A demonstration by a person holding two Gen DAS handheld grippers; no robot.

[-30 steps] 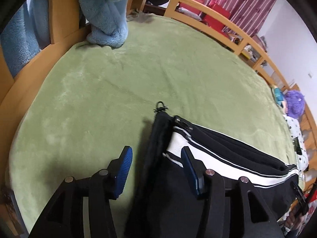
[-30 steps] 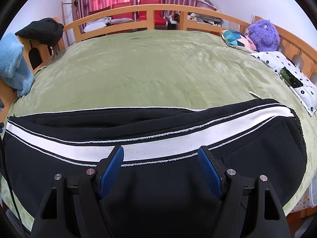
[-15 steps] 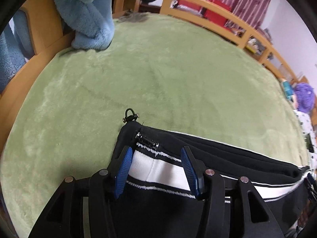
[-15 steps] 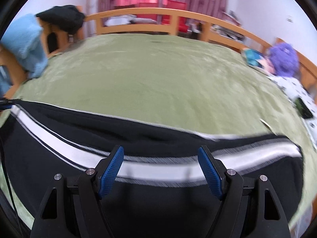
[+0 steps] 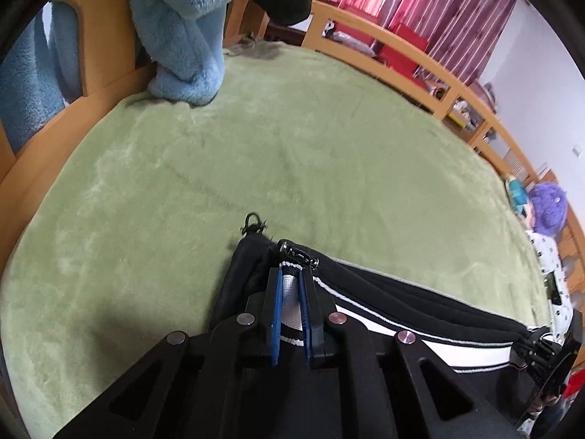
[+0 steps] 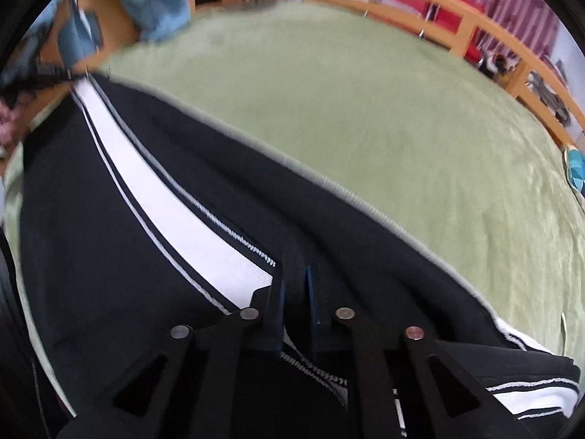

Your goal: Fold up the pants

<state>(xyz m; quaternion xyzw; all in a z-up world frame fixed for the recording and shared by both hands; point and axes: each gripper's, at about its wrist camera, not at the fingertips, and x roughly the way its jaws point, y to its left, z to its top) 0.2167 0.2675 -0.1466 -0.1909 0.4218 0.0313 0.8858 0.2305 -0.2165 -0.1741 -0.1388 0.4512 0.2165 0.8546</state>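
On the green bed cover (image 5: 299,153): one pair of black pants (image 5: 420,314) with a white side stripe (image 6: 175,212), lying folded along the near edge of the bed, stretched between the two grippers. Left gripper (image 5: 291,281): blue pads nearly together, clamped on the white stripe at the pants' left end, just below a small metal clasp (image 5: 297,254). Right gripper (image 6: 294,285): jaws narrowed to a slit, pinching a ridge of black cloth beside the stripe; view motion-blurred. Surroundings: wooden bed rail (image 5: 413,62) around the mattress; blue fleece blanket (image 5: 182,29) draped over the rail, end resting on the cover; red curtains (image 5: 438,11) behind; purple plush toy (image 5: 548,212) at far right
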